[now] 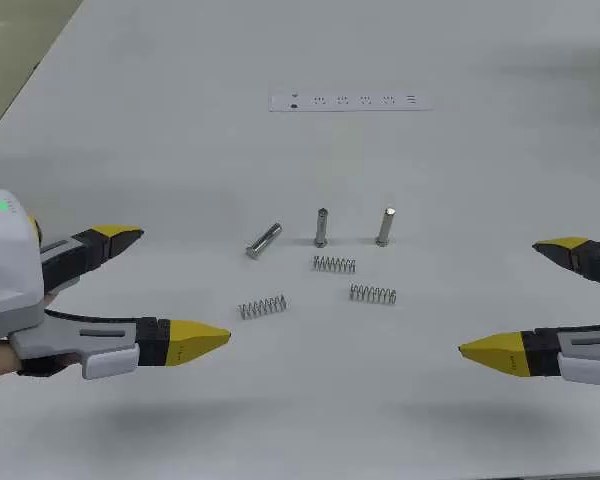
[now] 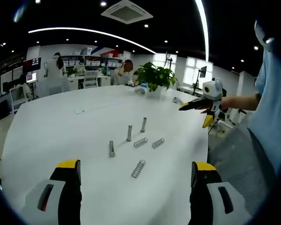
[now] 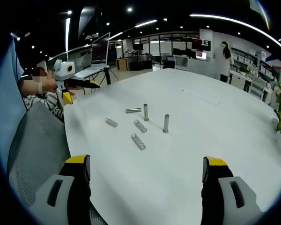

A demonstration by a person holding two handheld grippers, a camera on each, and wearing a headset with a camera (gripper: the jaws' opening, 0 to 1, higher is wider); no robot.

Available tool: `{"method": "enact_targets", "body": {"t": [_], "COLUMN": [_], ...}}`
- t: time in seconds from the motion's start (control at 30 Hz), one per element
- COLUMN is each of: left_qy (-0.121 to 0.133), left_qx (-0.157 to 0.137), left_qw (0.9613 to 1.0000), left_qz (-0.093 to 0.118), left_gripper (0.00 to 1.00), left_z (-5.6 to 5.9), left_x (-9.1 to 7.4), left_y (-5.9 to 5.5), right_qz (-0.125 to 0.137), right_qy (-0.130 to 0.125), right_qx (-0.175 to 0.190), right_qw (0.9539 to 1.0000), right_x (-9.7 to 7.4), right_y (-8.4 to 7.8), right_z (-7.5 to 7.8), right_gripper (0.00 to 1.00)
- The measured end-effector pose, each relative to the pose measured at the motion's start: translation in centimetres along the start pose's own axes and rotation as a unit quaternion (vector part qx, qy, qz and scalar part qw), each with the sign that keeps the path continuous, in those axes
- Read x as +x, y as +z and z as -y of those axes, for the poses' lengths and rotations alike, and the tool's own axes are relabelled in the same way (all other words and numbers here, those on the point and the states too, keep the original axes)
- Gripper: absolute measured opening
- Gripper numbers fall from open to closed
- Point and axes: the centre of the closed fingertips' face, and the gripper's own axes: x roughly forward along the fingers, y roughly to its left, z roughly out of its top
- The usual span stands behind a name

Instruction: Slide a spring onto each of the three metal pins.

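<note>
**Loose little parts, and one pin lying flat**

Both claws are spread wide and carry nothing. My left claw (image 1: 184, 285) hovers over the worktop (image 1: 180, 120) on one side of the parts and my right claw (image 1: 498, 298) on the other, each well apart from them. No spring is on a pin yet.

The middle pin (image 1: 321, 228) and the right pin (image 1: 385, 227) stand upright near each other, and the left pin (image 1: 264, 240) lies on its side just beside them. In front of the pins lie the left spring (image 1: 262, 307), the middle spring (image 1: 334, 264) and the right spring (image 1: 373, 294), all flat.

My main worry is the upright pins. They look free-standing, so I expect one brush from a jaw tip would topple them, and a round pin may then roll away. The middle spring lies close to the middle pin, so reaching for it is the likeliest way to cause that.

The springs are thin wire. If I close too hard or off-centre, one could squash or shoot out from between the jaws. At the pin, a tilted spring would probably catch a coil on the tip and push the pin over. The lying pin likely needs one claw to steady it while the other feeds the spring.
</note>
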Motion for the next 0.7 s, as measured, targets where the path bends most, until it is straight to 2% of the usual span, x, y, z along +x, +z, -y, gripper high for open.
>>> {"method": "enact_targets", "body": {"t": [0.7], "left_qy": [-0.003], "left_qx": [-0.004], "left_qw": [1.0], "left_qz": [0.001], "left_gripper": [0.98], "left_z": [0.13], "left_x": [0.1], "left_y": [-0.07], "right_qz": [-0.002], "right_qy": [-0.004], "right_qx": [-0.001], "right_qw": [1.0], "right_x": [-0.28], "right_y": [0.0], "right_z": [0.08], "right_gripper": [0.98]}}
